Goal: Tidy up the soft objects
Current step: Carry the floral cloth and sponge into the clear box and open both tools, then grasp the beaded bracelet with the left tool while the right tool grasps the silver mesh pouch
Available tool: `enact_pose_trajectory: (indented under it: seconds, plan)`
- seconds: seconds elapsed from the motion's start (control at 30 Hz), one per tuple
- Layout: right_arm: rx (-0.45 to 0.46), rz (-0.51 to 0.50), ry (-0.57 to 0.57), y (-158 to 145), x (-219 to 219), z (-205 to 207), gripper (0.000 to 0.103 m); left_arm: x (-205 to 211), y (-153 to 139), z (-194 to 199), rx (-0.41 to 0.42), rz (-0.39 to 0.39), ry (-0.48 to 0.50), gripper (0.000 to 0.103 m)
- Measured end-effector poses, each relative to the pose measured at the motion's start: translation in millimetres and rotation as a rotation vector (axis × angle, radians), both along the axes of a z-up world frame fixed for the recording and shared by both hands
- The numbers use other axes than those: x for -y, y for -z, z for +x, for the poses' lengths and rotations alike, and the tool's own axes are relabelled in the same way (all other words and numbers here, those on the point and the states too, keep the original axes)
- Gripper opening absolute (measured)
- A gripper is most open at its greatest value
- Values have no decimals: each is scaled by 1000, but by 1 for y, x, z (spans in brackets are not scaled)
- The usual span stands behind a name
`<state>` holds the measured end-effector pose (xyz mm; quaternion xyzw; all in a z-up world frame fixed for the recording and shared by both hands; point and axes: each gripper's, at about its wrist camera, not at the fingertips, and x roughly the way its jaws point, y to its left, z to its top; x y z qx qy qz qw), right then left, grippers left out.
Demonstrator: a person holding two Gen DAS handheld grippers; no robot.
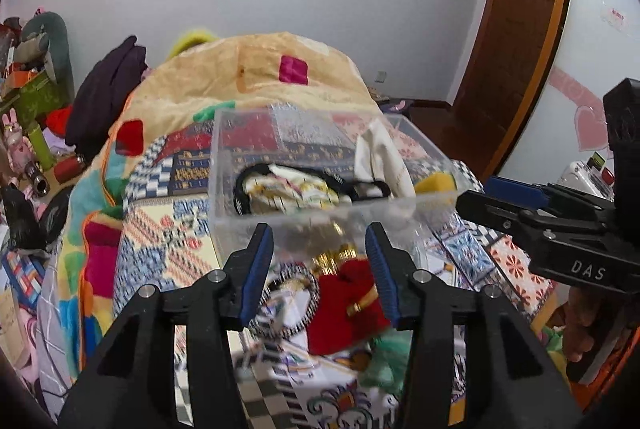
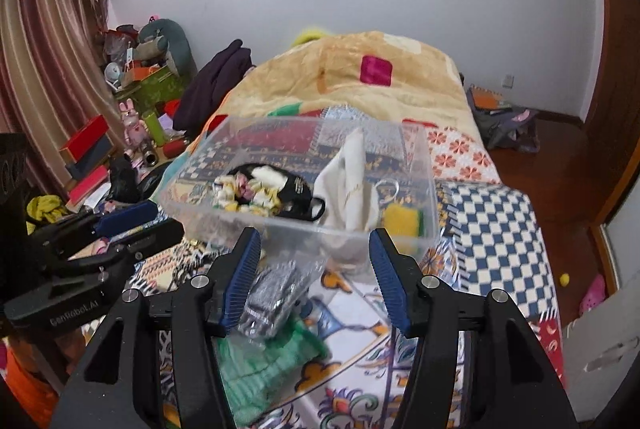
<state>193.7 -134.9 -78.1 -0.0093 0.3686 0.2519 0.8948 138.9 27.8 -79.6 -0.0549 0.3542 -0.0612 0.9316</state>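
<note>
Left wrist view looks down the left gripper (image 1: 320, 269), whose blue pads stand spread apart with nothing between them, at a clear plastic bin (image 1: 280, 225) resting on the patterned bedspread (image 1: 168, 241). The bin serves as the landmark, and by my reading the sorting is partly done — several soft things already lie inside it. Within the bin are a black face mask (image 2: 298, 195), a ruffled white-and-yellow scrunchie (image 2: 244, 195) lying on the mask, a cream cloth (image 2: 348, 185) standing up against the bin's right half, and a yellow sponge (image 2: 402, 221) in its near right corner. Still outside, just in front of the bin's near wall, are a red pouch (image 1: 344, 309) with gold trim, a black-and-white scrunchie (image 1: 288, 305) touching the pouch on its left, a crinkly silver packet (image 2: 272, 297) and a green knitted cloth (image 2: 260, 369) nearer the cameras than the packet. These four look like what is left to put away. The right gripper (image 2: 314, 281) is also released, its pads wide with the silver packet seen between them but not pinched — it hovers above the items in front of the bin, as the left one does over the red pouch.
</note>
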Motion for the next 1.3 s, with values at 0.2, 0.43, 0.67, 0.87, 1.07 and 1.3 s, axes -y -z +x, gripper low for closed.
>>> enact_pose_trajectory:
  seconds: [0.2, 0.43, 0.67, 0.87, 1.07, 1.3]
  plan:
    - [-50, -6, -16, 17, -3, -8, 53, 8, 20, -11, -47, 12, 19, 48]
    - [-101, -22, -62, 37, -17, -12, 53, -2, 43, -15, -95, 13, -17, 48]
    - [-141, -43, -102, 52, -29, -8, 37, -20, 65, -6, -155, 7, -69, 43]
    - [-170, -12, -135, 57, -30, -5, 24, -27, 73, -4, -179, 1, -91, 25]
    - [-172, 25, -129, 56, -24, -6, 12, -28, 74, -4, -174, -12, -83, 8]
    - [-124, 34, -115, 43, -19, -13, 9, -25, 56, -13, -114, -23, -68, 7]
